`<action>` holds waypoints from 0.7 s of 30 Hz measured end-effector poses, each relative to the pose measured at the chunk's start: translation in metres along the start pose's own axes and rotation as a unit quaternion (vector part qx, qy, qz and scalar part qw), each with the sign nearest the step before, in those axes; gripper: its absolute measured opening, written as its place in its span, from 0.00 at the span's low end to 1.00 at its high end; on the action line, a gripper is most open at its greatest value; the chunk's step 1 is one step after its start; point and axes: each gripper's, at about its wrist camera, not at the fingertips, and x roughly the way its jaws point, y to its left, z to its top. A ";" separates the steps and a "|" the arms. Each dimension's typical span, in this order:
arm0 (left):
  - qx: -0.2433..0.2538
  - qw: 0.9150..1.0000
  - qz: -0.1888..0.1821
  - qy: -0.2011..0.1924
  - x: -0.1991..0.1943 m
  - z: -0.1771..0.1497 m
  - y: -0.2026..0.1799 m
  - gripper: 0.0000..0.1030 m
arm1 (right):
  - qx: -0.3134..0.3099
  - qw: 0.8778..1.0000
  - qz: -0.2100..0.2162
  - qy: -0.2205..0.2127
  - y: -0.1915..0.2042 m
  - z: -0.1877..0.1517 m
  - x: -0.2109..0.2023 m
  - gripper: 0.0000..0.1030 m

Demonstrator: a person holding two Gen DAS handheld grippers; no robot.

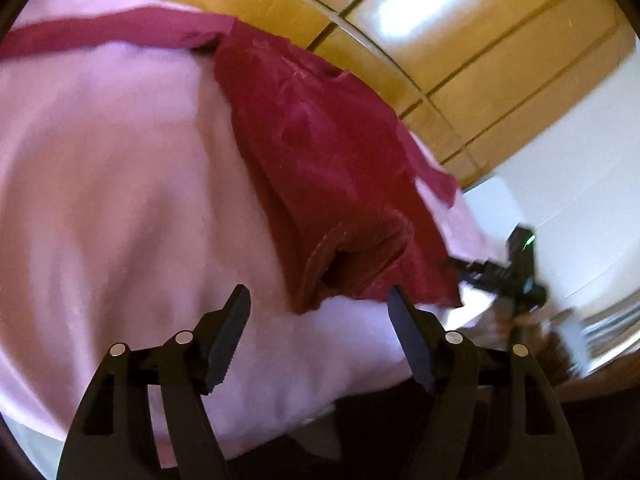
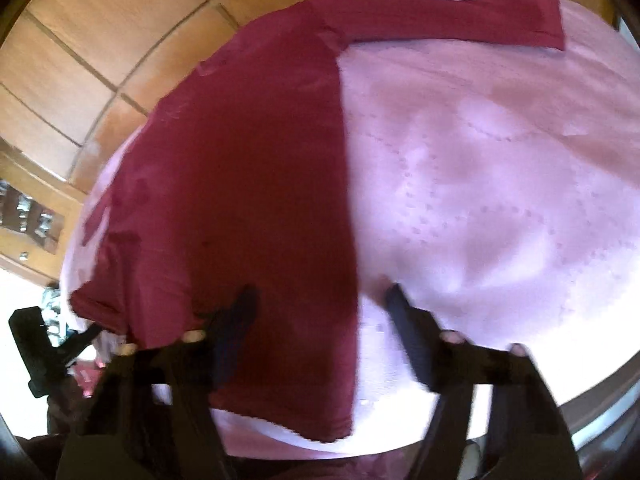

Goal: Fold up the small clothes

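A dark red long-sleeved shirt (image 1: pixel 320 132) lies flat on a pink cloth-covered surface (image 1: pixel 112 184). In the left wrist view its neck opening (image 1: pixel 352 252) is just ahead of my left gripper (image 1: pixel 318 300), which stands open and holds nothing. In the right wrist view the shirt's body (image 2: pixel 240 180) runs away from me, and one sleeve (image 2: pixel 460 20) stretches to the far right. My right gripper (image 2: pixel 322 300) hovers open over the shirt's right side edge, its left finger (image 2: pixel 240 312) above the red fabric and the other above the pink cloth. Nothing is pinched.
Orange-brown floor tiles (image 1: pixel 460 40) surround the pink surface (image 2: pixel 500 160). A white wall (image 1: pixel 580 184) stands at the right of the left wrist view. The other gripper (image 1: pixel 516 276) shows there too. A wooden cabinet (image 2: pixel 28 208) stands at the left in the right wrist view.
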 end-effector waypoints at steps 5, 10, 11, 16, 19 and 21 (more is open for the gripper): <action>0.078 0.996 0.050 0.005 0.016 -0.009 -0.020 0.57 | -0.033 0.999 0.013 0.020 0.013 -0.005 0.011 0.33; 0.095 0.989 0.115 -0.003 0.017 0.003 -0.015 0.03 | -0.069 0.998 -0.003 0.003 0.030 0.002 0.002 0.09; 0.099 0.988 0.120 -0.021 0.001 0.008 -0.018 0.03 | -0.076 0.997 0.006 -0.015 0.035 0.007 -0.011 0.09; 0.149 0.973 0.147 -0.100 -0.089 0.031 -0.038 0.03 | -0.118 0.991 0.031 -0.058 0.053 0.017 -0.056 0.09; 0.194 0.960 0.172 -0.104 -0.120 0.028 -0.048 0.03 | -0.142 0.989 0.023 -0.039 0.051 0.011 -0.057 0.08; 0.212 0.954 0.195 -0.080 -0.124 0.018 -0.045 0.03 | -0.150 0.989 0.002 -0.005 0.043 -0.001 -0.043 0.08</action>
